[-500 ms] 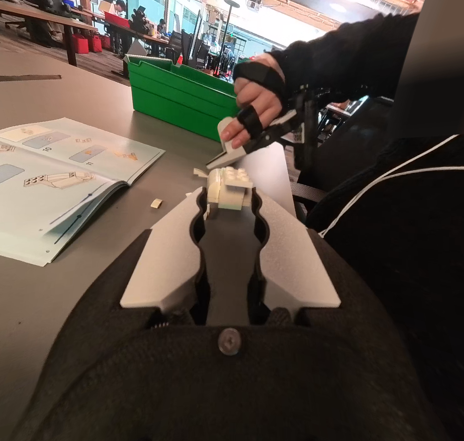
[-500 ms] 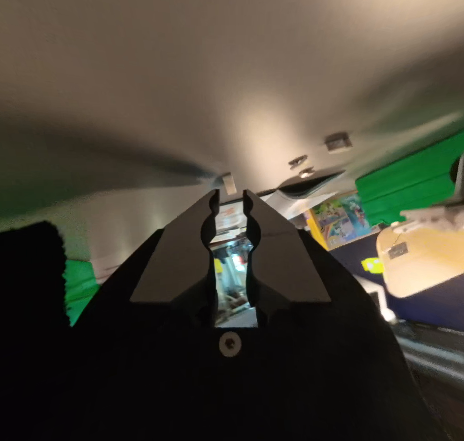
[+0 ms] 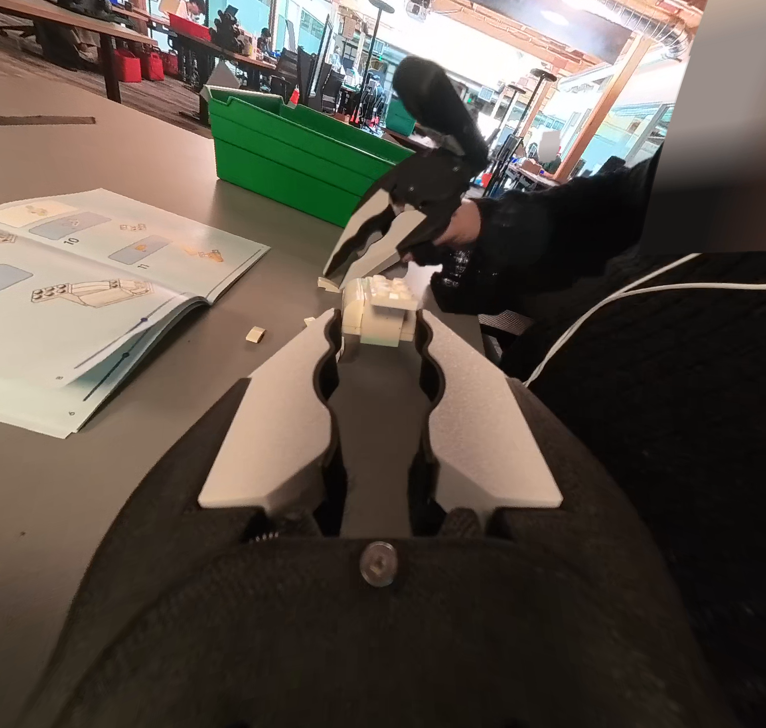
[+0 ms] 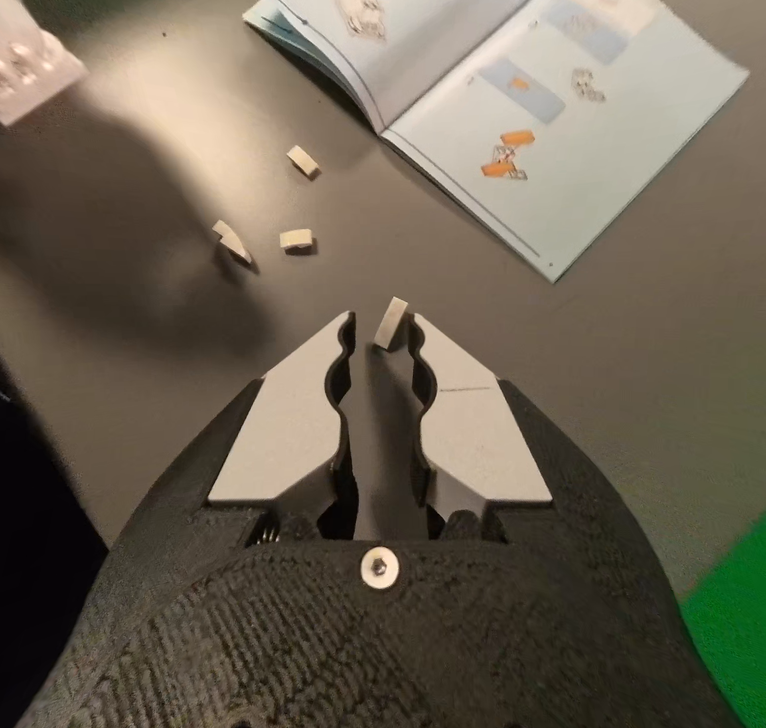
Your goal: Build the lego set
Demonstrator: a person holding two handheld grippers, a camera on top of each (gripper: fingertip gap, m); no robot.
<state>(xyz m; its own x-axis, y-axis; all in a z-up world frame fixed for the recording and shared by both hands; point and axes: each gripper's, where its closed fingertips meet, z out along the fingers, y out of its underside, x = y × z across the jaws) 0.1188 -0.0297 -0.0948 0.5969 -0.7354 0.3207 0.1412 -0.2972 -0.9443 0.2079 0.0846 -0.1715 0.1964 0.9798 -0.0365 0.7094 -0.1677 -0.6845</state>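
Observation:
My left gripper (image 3: 378, 318) is shut on a white lego assembly (image 3: 379, 314) and holds it just above the grey table. My right gripper (image 4: 382, 321) points down at the table with its jaws apart. A small white piece (image 4: 389, 325) stands on edge between the tips, against the right finger, with a gap to the left finger. In the left wrist view the right gripper (image 3: 346, 266) hangs tip-down just beyond the assembly. Three more loose white pieces (image 4: 296, 240) lie on the table ahead of it.
An open instruction booklet (image 3: 103, 277) lies to the left and also shows in the right wrist view (image 4: 518, 65). A green bin (image 3: 290, 160) stands behind, near the table's far edge. A loose white piece (image 3: 255, 334) lies beside my left fingers. About 15 centimetres separates my left fingertips from my right.
My right gripper has swung from pointing up and away, nearly closed, to pointing down at the table with wider jaws around a small white piece. My left gripper still holds the assembly.

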